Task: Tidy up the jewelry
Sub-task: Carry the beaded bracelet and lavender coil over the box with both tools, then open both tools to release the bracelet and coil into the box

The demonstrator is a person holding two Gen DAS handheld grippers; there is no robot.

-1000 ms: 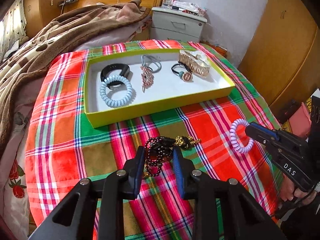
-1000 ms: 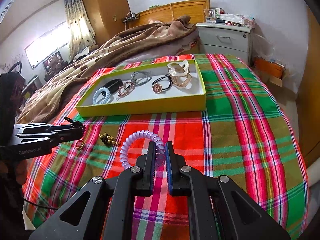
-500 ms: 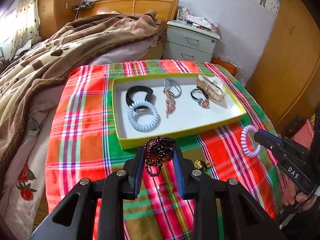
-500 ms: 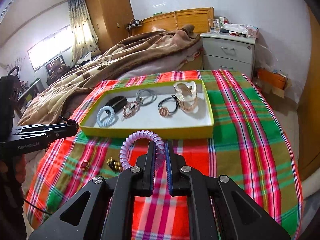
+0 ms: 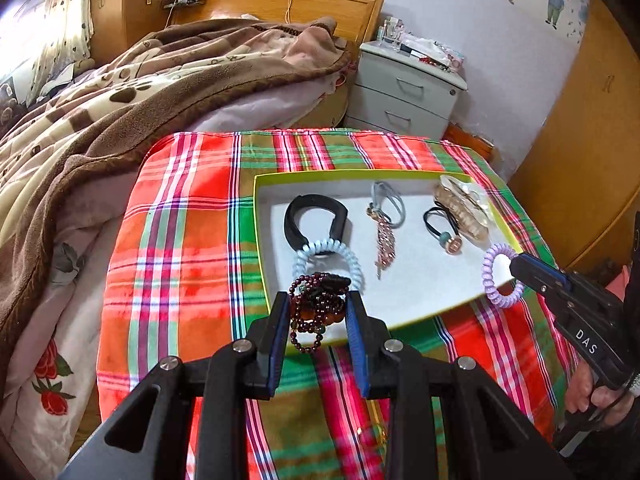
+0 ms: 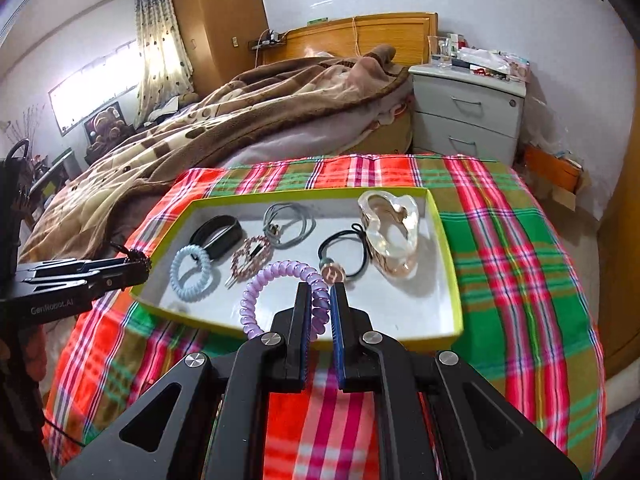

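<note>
A yellow-rimmed white tray (image 5: 262, 240) (image 6: 456, 292) lies on the plaid cloth. It holds a black band (image 5: 314, 216), a pale blue coil tie (image 5: 356, 264), a pink chain piece (image 5: 386, 240), a grey tie (image 5: 388, 200), a black tie with a charm (image 5: 442, 226) and a clear hair claw (image 5: 464, 206). My left gripper (image 5: 318, 308) is shut on a dark red bead bracelet (image 5: 316, 300), held above the tray's near edge. My right gripper (image 6: 319, 300) is shut on a purple coil hair tie (image 6: 276, 284), held over the tray's near side; that tie also shows in the left wrist view (image 5: 498, 276).
The plaid cloth (image 5: 180, 240) covers a low table beside a bed with a brown blanket (image 5: 120, 92). A grey nightstand (image 5: 404, 92) stands behind, a wooden wardrobe (image 5: 592, 140) at the right. A small gold item (image 5: 382, 434) lies on the cloth near the left gripper.
Both grippers have risen from the cloth and moved forward toward the tray, the left carrying the bead bracelet, the right carrying the purple coil tie. Small gold pieces stayed on the cloth.
</note>
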